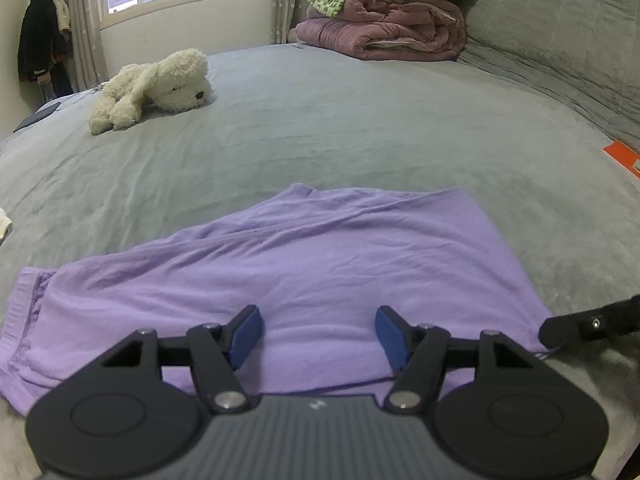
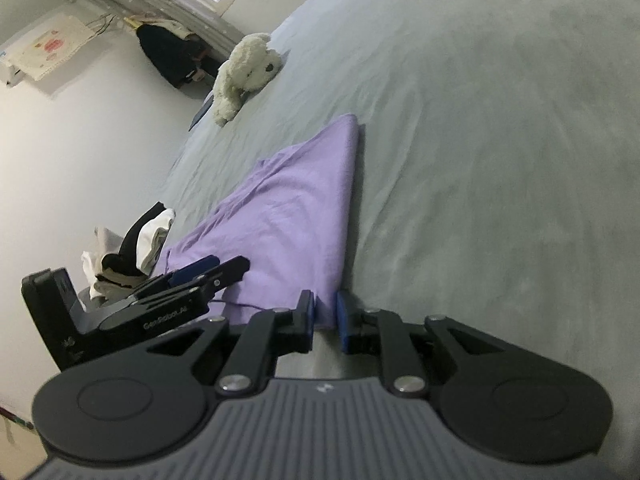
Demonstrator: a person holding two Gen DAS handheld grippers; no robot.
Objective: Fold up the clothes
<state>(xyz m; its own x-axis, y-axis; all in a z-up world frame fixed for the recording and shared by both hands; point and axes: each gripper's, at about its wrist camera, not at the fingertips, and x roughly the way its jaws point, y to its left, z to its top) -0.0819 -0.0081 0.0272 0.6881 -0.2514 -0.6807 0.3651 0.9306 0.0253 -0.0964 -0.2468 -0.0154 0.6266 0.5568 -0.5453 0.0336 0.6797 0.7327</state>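
Observation:
A purple garment (image 1: 304,264) lies spread flat on the grey bed (image 1: 340,128), folded over with its long edge toward me. My left gripper (image 1: 319,334) hovers just above the near edge, open, with purple cloth showing between the blue pads (image 1: 248,332). In the right wrist view the garment (image 2: 296,216) runs away from me as a long strip. My right gripper (image 2: 326,314) is shut on its near corner, which sits between the pads. The left gripper (image 2: 226,266) shows there from the side, over the cloth. The right gripper's finger (image 1: 580,324) meets the garment's near right corner.
A white plush toy (image 1: 152,88) lies at the far left of the bed. Folded quilts and pillows (image 1: 384,28) are stacked at the head. An orange item (image 1: 624,156) sits at the right edge. A small black and white clothes pile (image 2: 128,248) lies left of the garment.

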